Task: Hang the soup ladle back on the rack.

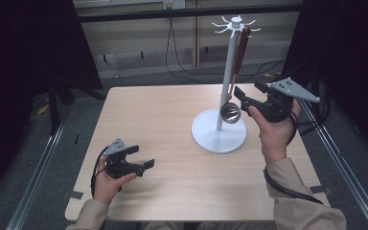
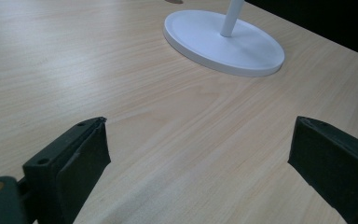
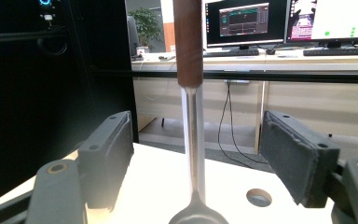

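From the high view, a ladle (image 1: 236, 76) hangs from a hook of the white stand (image 1: 219, 129), its bowl just ahead of the right hand-held gripper (image 1: 243, 98), while the left hand-held gripper (image 1: 141, 158) rests on the worktop (image 1: 163, 124), well apart. The left gripper view shows its jaws wide and empty. In the right gripper view, the ladle's steel shaft (image 3: 195, 140) stands between parted pads (image 3: 289, 161), untouched. Hanging looks finished; next, back straight off without knocking it.
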The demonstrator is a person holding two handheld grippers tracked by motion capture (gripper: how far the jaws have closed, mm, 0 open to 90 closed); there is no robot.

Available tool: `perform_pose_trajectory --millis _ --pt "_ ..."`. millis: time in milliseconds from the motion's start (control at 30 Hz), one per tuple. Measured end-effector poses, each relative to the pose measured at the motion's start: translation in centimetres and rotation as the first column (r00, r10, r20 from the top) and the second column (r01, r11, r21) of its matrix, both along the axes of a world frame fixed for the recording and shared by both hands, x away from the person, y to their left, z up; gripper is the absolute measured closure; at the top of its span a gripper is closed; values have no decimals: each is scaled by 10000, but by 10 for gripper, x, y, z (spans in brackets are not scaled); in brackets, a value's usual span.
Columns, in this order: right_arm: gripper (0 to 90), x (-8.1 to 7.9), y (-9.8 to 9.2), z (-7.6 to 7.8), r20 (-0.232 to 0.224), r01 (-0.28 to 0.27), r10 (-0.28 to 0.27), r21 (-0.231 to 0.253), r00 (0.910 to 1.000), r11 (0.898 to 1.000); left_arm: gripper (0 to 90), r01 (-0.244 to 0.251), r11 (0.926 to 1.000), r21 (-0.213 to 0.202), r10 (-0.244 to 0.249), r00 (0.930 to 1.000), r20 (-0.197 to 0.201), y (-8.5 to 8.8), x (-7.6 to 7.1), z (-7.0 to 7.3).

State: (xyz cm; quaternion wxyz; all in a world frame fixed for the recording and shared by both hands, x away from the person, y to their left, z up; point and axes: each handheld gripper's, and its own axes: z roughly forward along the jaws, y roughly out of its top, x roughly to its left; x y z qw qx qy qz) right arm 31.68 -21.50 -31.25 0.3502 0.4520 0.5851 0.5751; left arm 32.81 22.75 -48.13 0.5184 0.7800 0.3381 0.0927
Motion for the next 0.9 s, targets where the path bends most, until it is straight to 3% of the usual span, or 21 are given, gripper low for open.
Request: perform_pose_trajectory --millis 233,400,533,667,900 --pt "225 -6 0 -8 -100 -250 249 -116 9996 9996 20 89 10000 -9 -89 9999 -92 0 0 -1" --pt "207 -10 1 -13 -190 -396 390 -290 9991 9988 15 119 9996 -256 -123 9998 -162 1 -1 -1" --pt "186 -13 1 -17 -249 -442 433 -389 9988 9983 16 230 9996 -163 -231 9997 -78 2 -3 0" --pt "166 -15 1 -23 -375 -622 602 -559 9975 9965 16 354 9993 -75 -356 9991 -233 3 -3 -2" --pt "153 -20 2 -30 -424 -785 755 -750 9962 9941 17 258 9996 -91 -261 9993 -279 5 -5 -2"
